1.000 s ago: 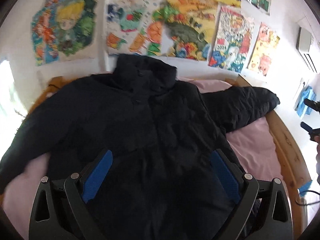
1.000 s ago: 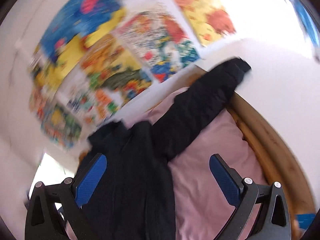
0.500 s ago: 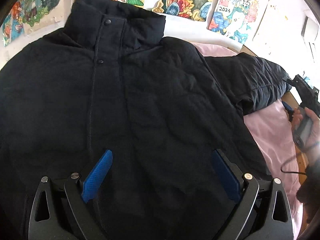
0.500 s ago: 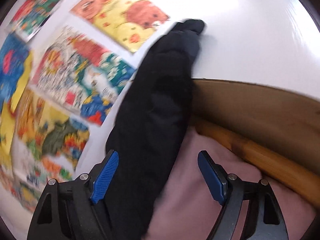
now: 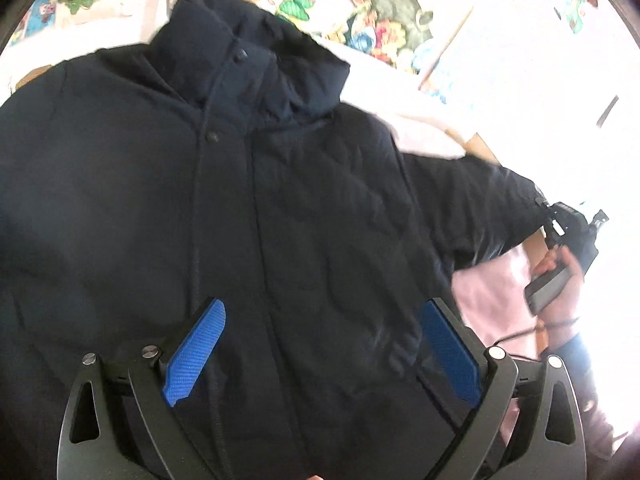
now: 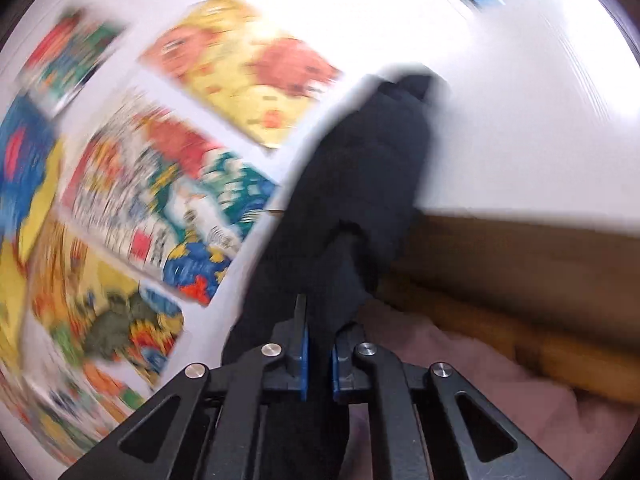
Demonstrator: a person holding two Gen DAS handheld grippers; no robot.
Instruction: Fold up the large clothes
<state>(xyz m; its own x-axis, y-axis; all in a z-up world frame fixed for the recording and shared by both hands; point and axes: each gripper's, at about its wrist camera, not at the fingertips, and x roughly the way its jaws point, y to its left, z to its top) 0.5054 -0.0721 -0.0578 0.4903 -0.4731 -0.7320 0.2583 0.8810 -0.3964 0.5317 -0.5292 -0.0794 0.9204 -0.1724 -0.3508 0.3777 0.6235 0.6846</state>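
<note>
A large dark navy jacket point(image 5: 280, 200) lies front up on a pink bed sheet point(image 5: 492, 292), collar point(image 5: 248, 60) toward the wall. My left gripper point(image 5: 324, 308) hovers open over the lower front, blue pads wide apart with nothing between them. The jacket's right sleeve point(image 5: 472, 204) stretches out to the right edge of the bed. In the right wrist view my right gripper point(image 6: 320, 332) is closing tight on that sleeve point(image 6: 372, 168), with the dark fabric pinched between its blue pads and the cuff lifted toward the wall. A hand point(image 5: 560, 284) holds that gripper.
A wooden bed frame point(image 6: 520, 272) runs along the sheet's right side. Colourful drawings point(image 6: 168, 184) cover the white wall behind the bed. A black cable point(image 5: 520, 332) trails from the hand over the pink sheet.
The right gripper came down onto the sleeve and its jaws went from wide open to shut on the fabric. The left gripper dropped closer over the jacket front and stayed open.
</note>
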